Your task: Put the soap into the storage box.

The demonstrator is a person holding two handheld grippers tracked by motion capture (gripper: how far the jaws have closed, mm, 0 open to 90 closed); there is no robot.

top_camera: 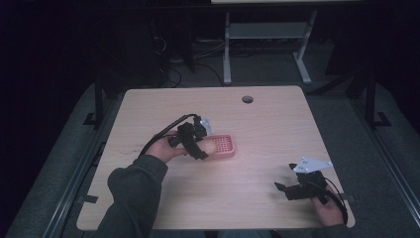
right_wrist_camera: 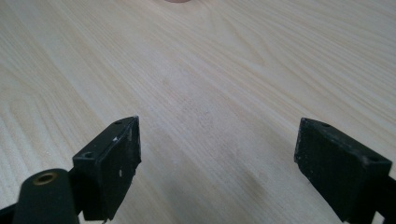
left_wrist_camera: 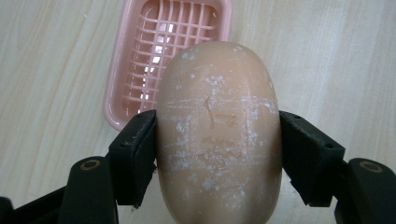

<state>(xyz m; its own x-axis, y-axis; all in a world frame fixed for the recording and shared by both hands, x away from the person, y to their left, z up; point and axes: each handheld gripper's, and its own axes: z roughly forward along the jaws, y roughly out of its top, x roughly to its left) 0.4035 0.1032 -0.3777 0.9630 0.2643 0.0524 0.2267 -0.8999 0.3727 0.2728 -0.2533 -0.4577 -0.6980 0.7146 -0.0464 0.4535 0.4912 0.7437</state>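
The left gripper [top_camera: 200, 144] is up near the middle of the table [top_camera: 267, 124], and its jaws are clamped on a bar of soap [left_wrist_camera: 218, 130], one pad pressed to each long side. What a bar it is: peach-tan, a rounded oval, smooth at the far end, its top face scuffed with white dried flecks and fine scratches, a faint stamped mark just readable in the centre. In the left gripper view it stands lengthwise between the jaws, its far end overlapping the near rim of the pink soap dish [left_wrist_camera: 140, 70]. Whether soap and dish touch, I cannot tell. The dish is a shallow rounded rectangle with a slatted grid floor, glossy where the light catches it, sitting flat on the pale wood just right of the gripper in the high view.

Over toward the near right corner of the table, the right gripper [top_camera: 289, 189] is low over bare wood, well apart from the dish. Its jaws stand wide with nothing between them, wood grain showing plainly in the gap.
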